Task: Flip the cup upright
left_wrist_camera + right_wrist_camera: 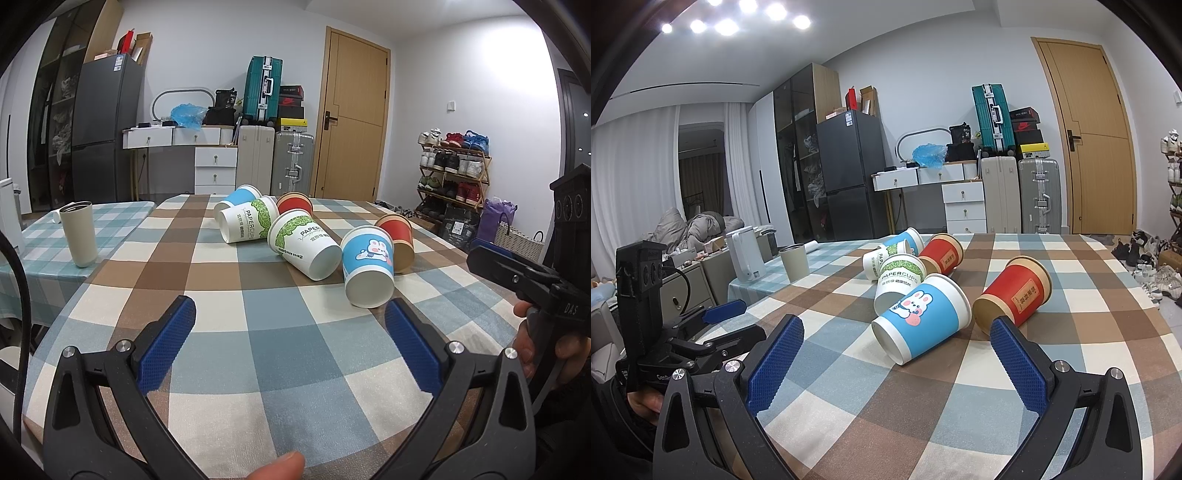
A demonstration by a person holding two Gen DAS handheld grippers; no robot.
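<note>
Several paper cups lie on their sides on the checked tablecloth (280, 332). Nearest is a blue rabbit cup (367, 266), also in the right wrist view (923, 317). Beside it lie a red cup (397, 236) (1015, 291) and a green-leaf PAPERCUP cup (304, 245) (899, 278). Farther back lie another green-leaf cup (247, 223), a blue cup (238, 197) and a red cup (295, 205). My left gripper (290, 317) is open and empty, short of the cups. My right gripper (897, 339) is open and empty, just before the rabbit cup's base.
A beige steel tumbler (78, 232) stands upright on the adjoining teal-checked table at the left. A white kettle (746, 254) stands beyond it. Suitcases, drawers, a fridge, a door and a shoe rack (454, 173) line the room behind the table.
</note>
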